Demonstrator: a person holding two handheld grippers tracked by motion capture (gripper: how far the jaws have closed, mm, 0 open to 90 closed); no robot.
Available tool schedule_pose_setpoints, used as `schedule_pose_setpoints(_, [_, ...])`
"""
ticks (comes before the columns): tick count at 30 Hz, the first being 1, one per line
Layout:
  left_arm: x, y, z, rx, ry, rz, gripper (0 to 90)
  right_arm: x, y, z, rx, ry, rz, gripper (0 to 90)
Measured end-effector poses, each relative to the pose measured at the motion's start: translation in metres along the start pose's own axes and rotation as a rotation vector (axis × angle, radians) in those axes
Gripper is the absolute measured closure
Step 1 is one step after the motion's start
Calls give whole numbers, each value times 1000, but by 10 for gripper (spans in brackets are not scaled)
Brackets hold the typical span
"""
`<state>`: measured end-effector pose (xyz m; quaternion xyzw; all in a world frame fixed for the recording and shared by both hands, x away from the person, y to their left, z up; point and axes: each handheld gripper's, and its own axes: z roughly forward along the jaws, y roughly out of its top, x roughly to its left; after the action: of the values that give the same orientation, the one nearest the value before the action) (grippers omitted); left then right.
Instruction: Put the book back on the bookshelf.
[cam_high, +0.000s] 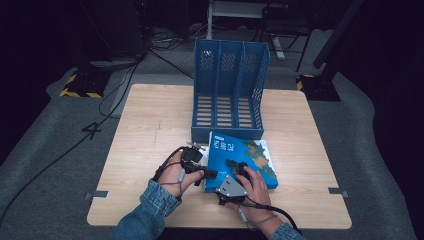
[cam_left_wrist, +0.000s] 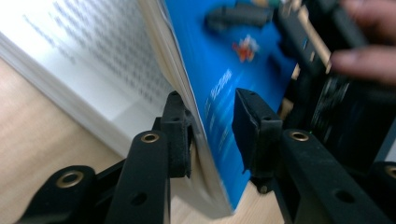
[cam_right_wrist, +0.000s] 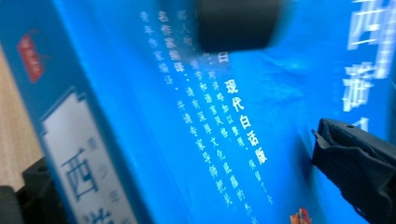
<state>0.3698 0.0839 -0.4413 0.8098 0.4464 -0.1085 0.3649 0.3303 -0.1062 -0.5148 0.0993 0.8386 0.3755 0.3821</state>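
A blue book (cam_high: 250, 155) with white lettering lies flat on the wooden table (cam_high: 150, 130), just in front of a blue file rack (cam_high: 227, 90). My left gripper (cam_high: 209, 174) is at the book's left edge. In the left gripper view the lifted front cover (cam_left_wrist: 219, 88) runs between the jaws of the left gripper (cam_left_wrist: 210, 100), lying against one pad with a gap to the other, and printed pages (cam_left_wrist: 93, 56) show beneath. My right gripper (cam_high: 237, 166) rests over the cover. Its jaws stand wide in the right gripper view (cam_right_wrist: 180, 161), where the book's spine (cam_right_wrist: 79, 154) partly hides one jaw.
The rack has three upright slots and stands at the middle back of the table. Cables trail from both grippers toward the table's front edge (cam_high: 220, 225). Dark floor with cables and stand legs surrounds the table.
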Motion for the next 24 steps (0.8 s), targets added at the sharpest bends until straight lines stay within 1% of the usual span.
schedule_pose_setpoints(1, [0,0,0,-4,-12,-11,687,0,0,1,7,-6,8,8])
schedule_pose_setpoints(3, [0,-1,-1,-12,-11,-11,718,0,1,2,18,-25,13,9])
schedule_pose_setpoints(4, [0,0,-2,-20,-16,-12,769,1,2,2,20,-34,13,8])
schedule_pose_setpoints(6, [2,0,-3,-24,-31,-16,784,1,2,3,20,-38,11,7])
schedule_pose_setpoints(7, [3,0,-3,-26,-30,-20,794,1,2,3,22,-39,13,7])
schedule_pose_setpoints(9, [6,0,-4,-35,-44,-35,796,1,3,4,26,-39,18,7])
schedule_pose_setpoints(11, [7,0,-3,-36,-42,-39,775,0,3,4,31,-35,23,7])
schedule_pose_setpoints(12, [7,0,-4,-33,-40,-30,753,0,4,5,34,-34,26,7])
schedule_pose_setpoints(14, [8,-1,-3,-40,-44,-30,667,-1,5,6,42,-28,35,9])
schedule_pose_setpoints(16, [10,-2,-3,-48,-30,-24,618,-2,5,7,50,-19,43,18])
schedule_pose_setpoints(17, [11,-2,-3,-57,-45,-26,593,-3,6,7,55,-9,47,30])
schedule_pose_setpoints(18, [12,-3,-4,-68,-47,-31,556,-3,7,8,59,-4,45,46])
schedule_pose_setpoints(19, [13,-3,-5,-72,-42,-30,538,-4,7,8,62,-2,33,63])
schedule_pose_setpoints(20, [14,-5,-8,-91,-22,-26,526,-3,9,8,69,-2,13,97])
schedule_pose_setpoints(22, [19,-6,-14,-117,-5,-28,491,-3,13,8,99,-10,-58,174])
schedule_pose_setpoints(23, [21,-7,-18,-126,8,-31,488,-4,14,9,109,-10,-75,191])
schedule_pose_setpoints(24, [24,-8,-22,-136,15,-29,488,-5,15,10,122,-9,-80,205])
